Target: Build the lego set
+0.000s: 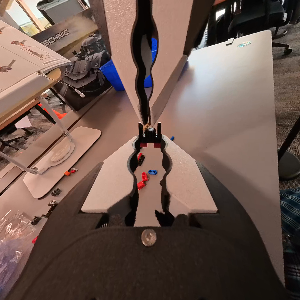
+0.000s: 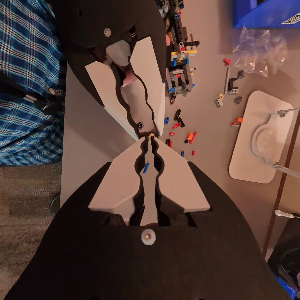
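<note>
A pale grey counter (image 1: 227,100) stands on speckled brown carpet (image 1: 287,84); a black wheeled office chair (image 1: 259,21) sits far right, a bright window (image 1: 24,19) far left, warm dim light

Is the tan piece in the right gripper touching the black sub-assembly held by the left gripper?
Cannot tell. In the left wrist view the tan piece overlaps the black sub-assembly near its gear, but neither view shows contact or a gap plainly.

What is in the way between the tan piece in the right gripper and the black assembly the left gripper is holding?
Nothing visible. The right gripper pinches the small tan piece right at the top of the black assembly, which the left gripper clamps; the piece sits beside the black gear, between two black uprights.
</note>
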`<state>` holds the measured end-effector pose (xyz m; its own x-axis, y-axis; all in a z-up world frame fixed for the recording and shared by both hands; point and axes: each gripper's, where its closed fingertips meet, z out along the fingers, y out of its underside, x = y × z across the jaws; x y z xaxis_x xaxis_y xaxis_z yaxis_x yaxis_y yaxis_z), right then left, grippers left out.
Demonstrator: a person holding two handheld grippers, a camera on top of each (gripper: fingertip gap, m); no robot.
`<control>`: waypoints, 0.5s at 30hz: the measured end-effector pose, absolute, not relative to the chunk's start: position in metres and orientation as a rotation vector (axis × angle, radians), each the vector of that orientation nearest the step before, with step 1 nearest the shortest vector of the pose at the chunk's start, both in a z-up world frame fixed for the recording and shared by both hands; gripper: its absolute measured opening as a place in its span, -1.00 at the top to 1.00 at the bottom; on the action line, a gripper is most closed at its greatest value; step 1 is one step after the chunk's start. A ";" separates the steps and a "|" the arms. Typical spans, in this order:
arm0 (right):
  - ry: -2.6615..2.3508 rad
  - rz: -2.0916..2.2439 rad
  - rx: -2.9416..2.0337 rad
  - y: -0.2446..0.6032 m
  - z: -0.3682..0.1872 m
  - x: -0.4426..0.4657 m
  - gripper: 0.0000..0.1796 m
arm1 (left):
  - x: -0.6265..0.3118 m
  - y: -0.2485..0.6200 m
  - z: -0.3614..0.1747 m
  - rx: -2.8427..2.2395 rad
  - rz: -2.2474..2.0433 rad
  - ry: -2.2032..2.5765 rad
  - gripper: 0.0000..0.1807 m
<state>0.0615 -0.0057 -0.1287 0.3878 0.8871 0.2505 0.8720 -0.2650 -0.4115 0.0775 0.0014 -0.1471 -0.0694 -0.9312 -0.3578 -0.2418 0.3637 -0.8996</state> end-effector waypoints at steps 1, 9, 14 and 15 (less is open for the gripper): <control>-1.525 0.059 -2.171 -0.006 -0.129 0.061 0.99 | 0.078 0.001 -0.148 -1.086 -0.809 1.565 0.75; -1.543 0.111 -2.167 -0.001 -0.127 0.060 0.99 | 0.076 0.004 -0.146 -1.119 -0.864 1.544 0.75; -1.508 0.078 -2.141 0.000 -0.127 0.058 0.99 | 0.076 0.002 -0.146 -1.145 -0.919 1.539 0.75; -1.500 0.064 -2.138 0.001 -0.127 0.059 0.98 | 0.075 0.003 -0.146 -1.150 -0.928 1.536 0.75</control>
